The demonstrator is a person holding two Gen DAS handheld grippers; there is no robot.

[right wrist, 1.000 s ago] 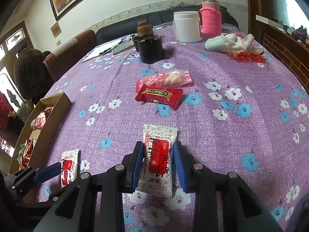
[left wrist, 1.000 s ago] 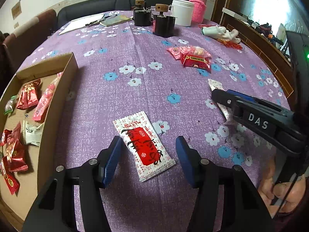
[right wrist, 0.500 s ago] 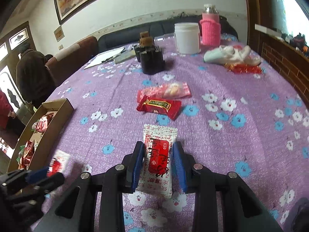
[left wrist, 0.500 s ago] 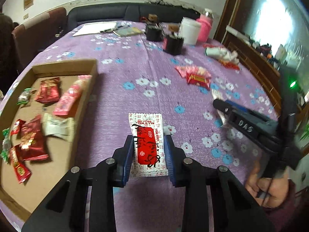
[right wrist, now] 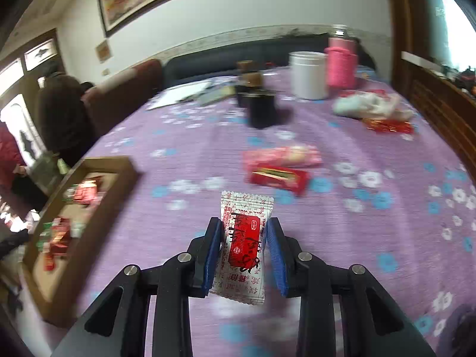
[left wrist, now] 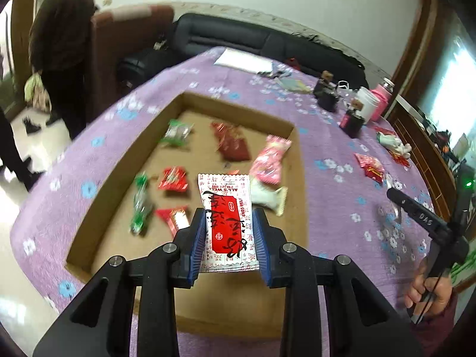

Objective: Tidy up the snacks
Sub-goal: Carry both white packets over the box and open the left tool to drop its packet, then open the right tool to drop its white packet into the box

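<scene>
Snack packet number one, a flat white foil sachet with a red label and black brush lettering point(left wrist: 227, 221), sits right between the blue pads of the left gripper point(left wrist: 229, 238) in the left wrist view. Both pads pinch its long edges, and its top half sticks out past the fingertips. It's up in the air over the shallow brown cardboard tray point(left wrist: 125, 160), above the tray's near-right part. Inside the tray: a pink wrapper point(left wrist: 269, 160), a dark red one point(left wrist: 233, 144), a green-and-clear one point(left wrist: 139, 205), a few small red ones. Off to the right of the tray, over the purple flowered tablecloth point(left wrist: 336, 154), you can see the right gripper point(left wrist: 397, 195) from the side, with a hand point(left wrist: 428, 291) on its handle.

Right wrist view: a second white sachet with the same red label point(right wrist: 244, 244) is clamped between the right gripper's blue pads point(right wrist: 215, 253), squeezed enough that it bows a little. It hangs above the cloth, well to the right of the tray point(right wrist: 89, 238). A red bar wrapper point(right wrist: 278, 177) and a pink packet point(right wrist: 282, 156) lie on the cloth beyond it, further from the tray.
</scene>
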